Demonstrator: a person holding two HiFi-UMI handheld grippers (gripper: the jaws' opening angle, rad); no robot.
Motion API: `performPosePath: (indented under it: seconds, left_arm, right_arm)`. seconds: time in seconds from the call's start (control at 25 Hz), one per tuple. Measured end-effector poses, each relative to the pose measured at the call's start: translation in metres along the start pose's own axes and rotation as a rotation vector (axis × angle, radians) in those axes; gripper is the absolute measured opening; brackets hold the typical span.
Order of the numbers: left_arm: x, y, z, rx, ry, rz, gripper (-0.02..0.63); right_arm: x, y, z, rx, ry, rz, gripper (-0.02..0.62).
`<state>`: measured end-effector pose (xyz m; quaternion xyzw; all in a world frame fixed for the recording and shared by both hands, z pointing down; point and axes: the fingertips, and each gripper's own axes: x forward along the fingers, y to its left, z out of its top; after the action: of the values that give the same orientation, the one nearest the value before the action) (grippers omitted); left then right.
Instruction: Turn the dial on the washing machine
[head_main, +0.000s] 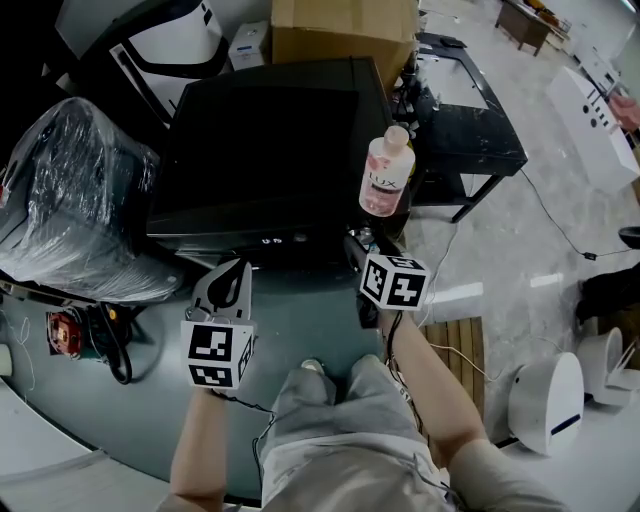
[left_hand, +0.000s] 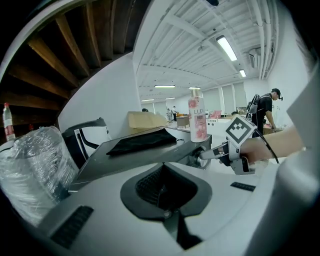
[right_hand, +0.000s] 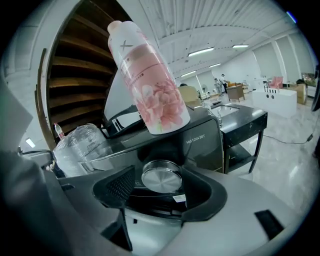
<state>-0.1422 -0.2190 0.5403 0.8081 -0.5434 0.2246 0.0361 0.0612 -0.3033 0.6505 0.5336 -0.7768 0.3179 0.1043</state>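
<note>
The black washing machine (head_main: 260, 150) stands in front of me, with a pink bottle (head_main: 386, 172) on its right front corner. On its front panel is the silver dial (right_hand: 161, 176). My right gripper (right_hand: 161, 186) has a jaw on each side of the dial and is shut on it. In the head view that gripper (head_main: 358, 242) hides the dial. The left gripper view shows the right gripper (left_hand: 204, 155) at the dial, under the bottle (left_hand: 197, 117). My left gripper (head_main: 232, 272) hangs back, left of the panel, shut and empty.
A plastic-wrapped bundle (head_main: 70, 200) sits left of the machine. A cardboard box (head_main: 340, 25) lies behind it and a black table (head_main: 465, 110) stands to its right. A black cloth (left_hand: 142, 140) covers the machine's top. A white appliance (head_main: 548, 400) and cables are on the floor at the right.
</note>
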Motion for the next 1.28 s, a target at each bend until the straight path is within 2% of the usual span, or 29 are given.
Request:
performPosePath:
  seconds: [0.12, 0.28, 0.88, 1.2, 1.28]
  left_arm:
    - [-0.001, 0.002, -0.006, 0.000, 0.024, -0.008, 0.018]
    - [-0.002, 0.001, -0.013, -0.006, 0.054, -0.022, 0.018]
    - [0.003, -0.001, -0.022, -0.038, 0.079, -0.032, 0.018]
    - [0.002, 0.003, -0.025, -0.042, 0.093, -0.030, 0.018]
    - [0.003, 0.004, -0.026, -0.045, 0.094, -0.032, 0.018]
  right_arm:
    - [0.003, -0.003, 0.001, -0.031, 0.005, -0.040, 0.259]
    - [0.000, -0.002, 0.001, -0.141, -0.001, -0.099, 0.259]
    - [0.006, 0.027, -0.006, -0.948, -0.034, -0.287, 0.257]
    - [0.008, 0.036, -0.011, -1.193, -0.031, -0.292, 0.239]
    - [0.008, 0.043, -0.011, -1.249, -0.051, -0.276, 0.200]
